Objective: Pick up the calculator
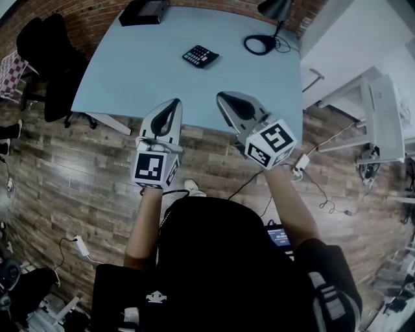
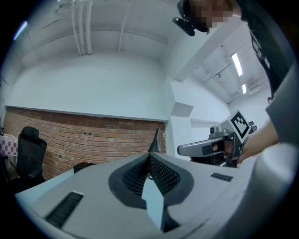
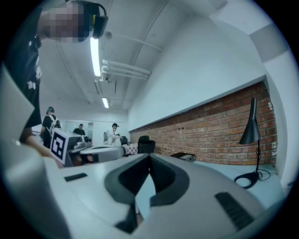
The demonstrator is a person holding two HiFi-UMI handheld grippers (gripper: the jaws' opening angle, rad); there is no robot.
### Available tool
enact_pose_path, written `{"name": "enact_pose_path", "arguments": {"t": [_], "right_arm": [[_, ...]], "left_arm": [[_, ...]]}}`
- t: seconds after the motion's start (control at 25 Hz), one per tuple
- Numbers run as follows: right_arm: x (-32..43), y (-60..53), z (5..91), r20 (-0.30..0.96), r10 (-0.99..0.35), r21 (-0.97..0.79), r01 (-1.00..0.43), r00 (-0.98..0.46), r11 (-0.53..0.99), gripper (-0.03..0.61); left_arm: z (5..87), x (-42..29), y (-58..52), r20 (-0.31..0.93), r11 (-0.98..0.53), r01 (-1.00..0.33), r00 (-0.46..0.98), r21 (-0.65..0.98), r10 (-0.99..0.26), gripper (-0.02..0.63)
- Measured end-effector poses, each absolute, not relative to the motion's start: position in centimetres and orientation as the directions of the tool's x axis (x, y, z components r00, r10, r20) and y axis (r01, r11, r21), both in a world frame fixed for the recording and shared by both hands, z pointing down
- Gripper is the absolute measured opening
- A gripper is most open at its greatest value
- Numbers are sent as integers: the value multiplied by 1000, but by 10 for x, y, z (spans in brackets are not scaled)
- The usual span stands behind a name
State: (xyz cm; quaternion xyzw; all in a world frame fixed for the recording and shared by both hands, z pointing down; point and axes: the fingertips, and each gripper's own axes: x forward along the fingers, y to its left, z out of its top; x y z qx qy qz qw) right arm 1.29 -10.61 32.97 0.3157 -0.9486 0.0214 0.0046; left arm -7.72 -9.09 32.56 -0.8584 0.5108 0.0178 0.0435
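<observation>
The left claw [image 2: 150,156] was seen closed, its two jaws brought together at the tips with nothing held between them. The right claw [image 3: 149,158] was likewise shut tip to tip, and nothing was gripped in it. Both claws were held level, side by side and apart from each other, over the near edge of the pale blue worktop [image 1: 130,78], with their tips pointed across it toward the far side.

The calculator [image 1: 200,56] was found lying flat on the worktop, keys up, well beyond both claws and touched by neither. It was placed toward the far side, roughly between the lines along which the two claws pointed.

To the right of the calculator, the ring-shaped base of a black lamp [image 1: 262,44] was set on the worktop, with its cord curled beside it. A dark flat device [image 1: 144,11] was seen at the far left corner. A brick wall [image 3: 210,126] was seen running behind the worktop. A black chair [image 1: 48,61] was placed at the left of the worktop on the wooden floor [image 1: 78,175], and cables [image 1: 318,188] were strewn over the floor at the right.
</observation>
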Motion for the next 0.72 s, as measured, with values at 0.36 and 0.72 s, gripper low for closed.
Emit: {"name": "enact_pose_path", "arguments": {"t": [0.36, 0.72], "right_arm": [[-18, -129, 333, 32, -607, -31, -608, -794, 793, -9], [-39, -139, 339, 57, -605, -27, -607, -794, 794, -9]], "left_arm": [[327, -106, -112, -91, -485, -873, 487, -54, -868, 3], [332, -125, -125, -93, -485, -874, 486, -32, -869, 3]]}}
